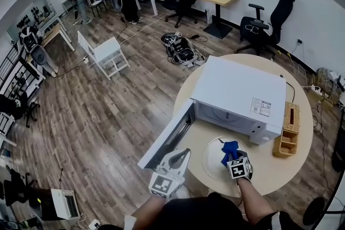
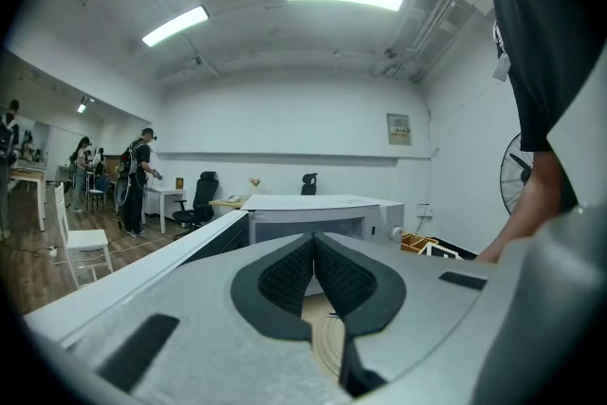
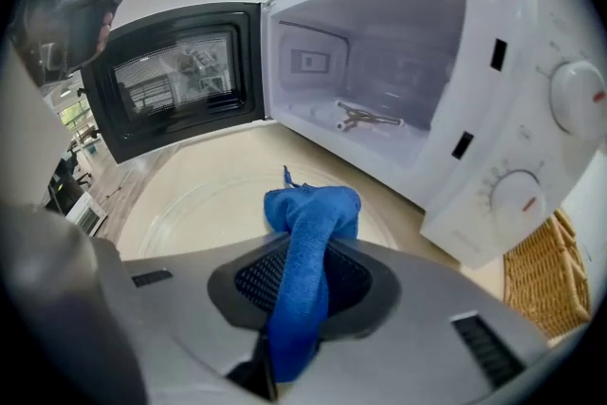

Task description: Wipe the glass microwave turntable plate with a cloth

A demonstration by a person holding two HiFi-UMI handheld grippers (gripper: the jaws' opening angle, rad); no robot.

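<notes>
Count: 1 glass plate [image 1: 211,162], 1 blue cloth [image 1: 230,150], 1 microwave [image 1: 237,89], 1 wicker basket [image 1: 289,134], 2 hand-held grippers.
Plate: flat on round desk [image 1: 272,172], near side of microwave, door swung open to left.
Right hand-held gripper [image 1: 230,157]: clenched on cloth, over plate's right half, cloth wad pointing twd microwave.
Left hand-held gripper [image 1: 185,153]: jaws together, nothing btwn, just left of plate, not touching.
Basket: right of microwave.

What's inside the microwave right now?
Only the three-armed turntable support lies on the floor of the open microwave. The glass plate is out on the table, under the blue cloth. The cavity's right wall is hidden behind the control panel.
</notes>
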